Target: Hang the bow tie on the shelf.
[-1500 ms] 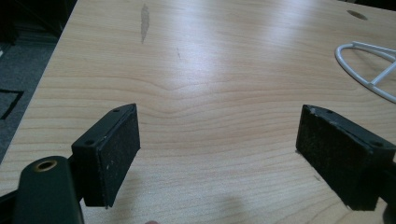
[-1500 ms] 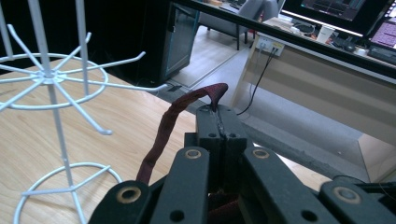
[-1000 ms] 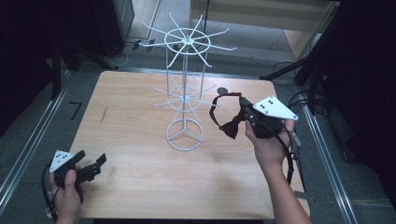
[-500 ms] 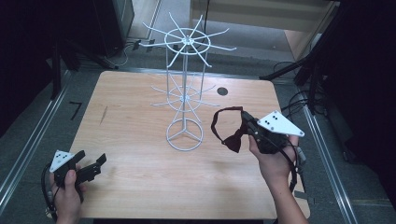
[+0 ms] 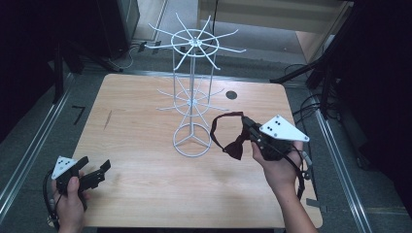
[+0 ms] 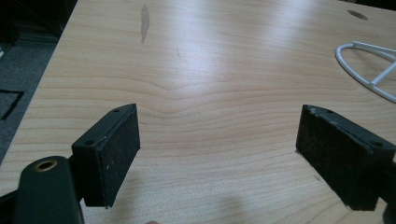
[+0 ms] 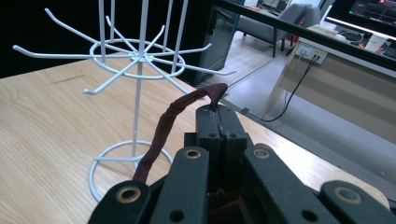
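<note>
Bow tie [image 5: 236,145] pinched in right hand-held gripper [image 5: 248,127]; left hand-held gripper [image 5: 99,171] agape.

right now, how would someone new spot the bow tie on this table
Start at the white wire hook stand in the middle of the wooden table. Just right of its ring base, the right gripper pinches the strap of a dark red bow tie, the only fabric item there.

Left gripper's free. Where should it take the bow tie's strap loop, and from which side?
Probably the top of the strap loop, coming in from the person's left. The right gripper is shut on the strap's far end and the bow tie hangs off the table, so the arch stands open on that side. The wire rack stands close by.
</note>
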The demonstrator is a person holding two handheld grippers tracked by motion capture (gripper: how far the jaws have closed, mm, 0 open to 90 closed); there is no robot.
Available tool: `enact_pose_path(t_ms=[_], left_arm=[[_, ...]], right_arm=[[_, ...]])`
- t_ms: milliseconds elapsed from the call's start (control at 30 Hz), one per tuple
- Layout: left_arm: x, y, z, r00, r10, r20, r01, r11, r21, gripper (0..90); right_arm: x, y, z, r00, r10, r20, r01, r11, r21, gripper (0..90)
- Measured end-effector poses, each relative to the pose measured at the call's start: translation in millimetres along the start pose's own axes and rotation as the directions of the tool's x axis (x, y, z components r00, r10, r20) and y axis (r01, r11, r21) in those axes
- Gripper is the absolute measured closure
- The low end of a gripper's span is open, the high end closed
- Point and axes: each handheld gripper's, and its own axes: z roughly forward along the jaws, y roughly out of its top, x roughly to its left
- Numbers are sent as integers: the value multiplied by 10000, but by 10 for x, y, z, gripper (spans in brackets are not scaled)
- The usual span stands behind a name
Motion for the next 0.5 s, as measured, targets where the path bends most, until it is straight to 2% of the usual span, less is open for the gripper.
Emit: enact_pose_path(t_ms=[167, 500], left_arm=[[1, 0, -1, 10000, -20, 24, 20, 10000, 9, 145], [5, 1, -1, 10000, 1, 29, -1, 10000, 24, 145]], right_arm=[[1, 32, 97, 9999, -119, -47, 119, 9999, 8, 900], [-71, 91, 288, 10000, 2, -44, -2, 9999, 131, 900]])
